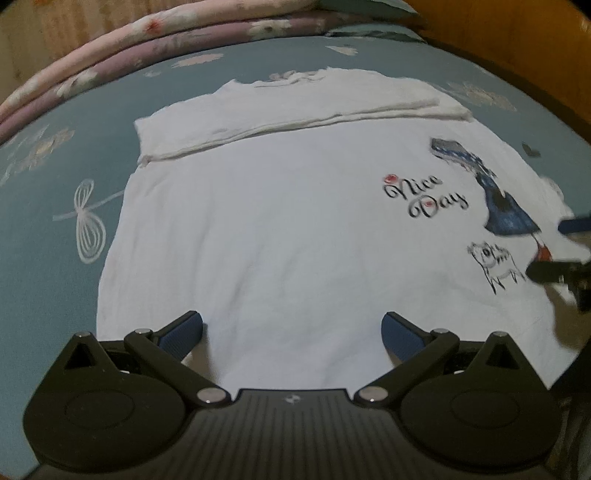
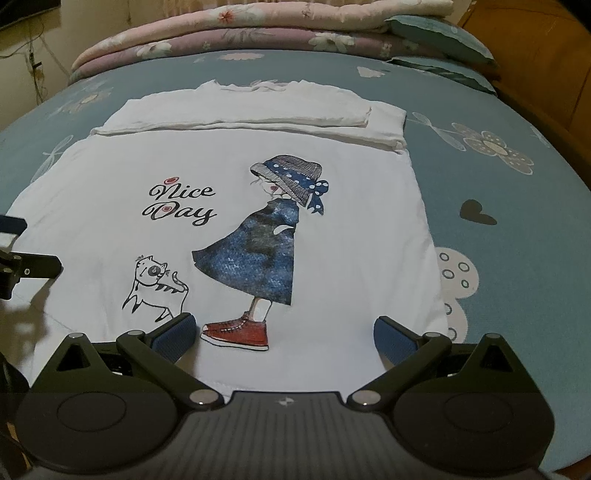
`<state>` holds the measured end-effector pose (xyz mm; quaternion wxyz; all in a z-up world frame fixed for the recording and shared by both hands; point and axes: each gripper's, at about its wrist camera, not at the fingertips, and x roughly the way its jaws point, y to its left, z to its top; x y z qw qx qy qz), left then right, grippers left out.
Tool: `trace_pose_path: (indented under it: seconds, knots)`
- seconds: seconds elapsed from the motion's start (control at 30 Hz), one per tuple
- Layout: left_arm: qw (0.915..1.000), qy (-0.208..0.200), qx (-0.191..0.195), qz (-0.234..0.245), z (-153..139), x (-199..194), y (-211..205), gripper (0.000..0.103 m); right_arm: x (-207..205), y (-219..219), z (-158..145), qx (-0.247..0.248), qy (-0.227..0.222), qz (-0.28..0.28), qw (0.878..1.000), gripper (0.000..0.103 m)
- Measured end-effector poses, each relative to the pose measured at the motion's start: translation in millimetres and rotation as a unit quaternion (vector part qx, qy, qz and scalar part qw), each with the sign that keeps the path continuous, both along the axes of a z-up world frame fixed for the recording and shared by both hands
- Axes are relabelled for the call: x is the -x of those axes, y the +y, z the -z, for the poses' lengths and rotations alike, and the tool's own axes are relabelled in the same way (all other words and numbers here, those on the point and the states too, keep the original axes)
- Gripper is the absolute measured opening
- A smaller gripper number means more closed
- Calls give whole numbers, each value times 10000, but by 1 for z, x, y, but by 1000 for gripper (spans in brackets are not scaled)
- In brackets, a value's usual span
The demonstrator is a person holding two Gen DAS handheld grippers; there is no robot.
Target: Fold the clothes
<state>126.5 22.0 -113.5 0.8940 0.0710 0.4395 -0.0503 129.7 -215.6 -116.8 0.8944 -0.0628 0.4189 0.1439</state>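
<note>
- Left tool (image 1: 291, 328): fingers spread wide, empty, over the near hem of the white T-shirt (image 1: 280, 229).
- Right tool (image 2: 284, 332): fingers spread wide, empty, above the same hem.
- T-shirt: flat on the bed (image 2: 498, 206), far edge folded over; bare sheet beyond its side edges.
- Folded quilts (image 2: 236, 33): along the bed's far edge.

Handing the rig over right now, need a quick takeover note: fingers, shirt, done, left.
Left gripper: fingers open, empty, over the near part of the white T-shirt on its plain side.
Right gripper: fingers open, empty, over the near part by the red shoes of the girl print.
Shirt lies print-up and flat on the blue floral bedsheet. Folded floral quilts are stacked at the far end.
Done: the far side is folded over into a layered band.
Left: probably grasp the near edge with both grippers and fold it, then fold crosswise. Nothing is gripped yet.
</note>
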Motion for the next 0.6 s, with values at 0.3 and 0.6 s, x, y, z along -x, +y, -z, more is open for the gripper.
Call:
trace_pose_path:
  seconds: [0.3,0.6]
  knots:
    - [9934,-362,-430,999,-21,23,-16,102,7,-10,-34,-150,-311,-479,9983,103]
    - [9292,-1052,-1760,3076,-14,68,-55,102,18,-26,-80,304,-1131,-1113,9869,103]
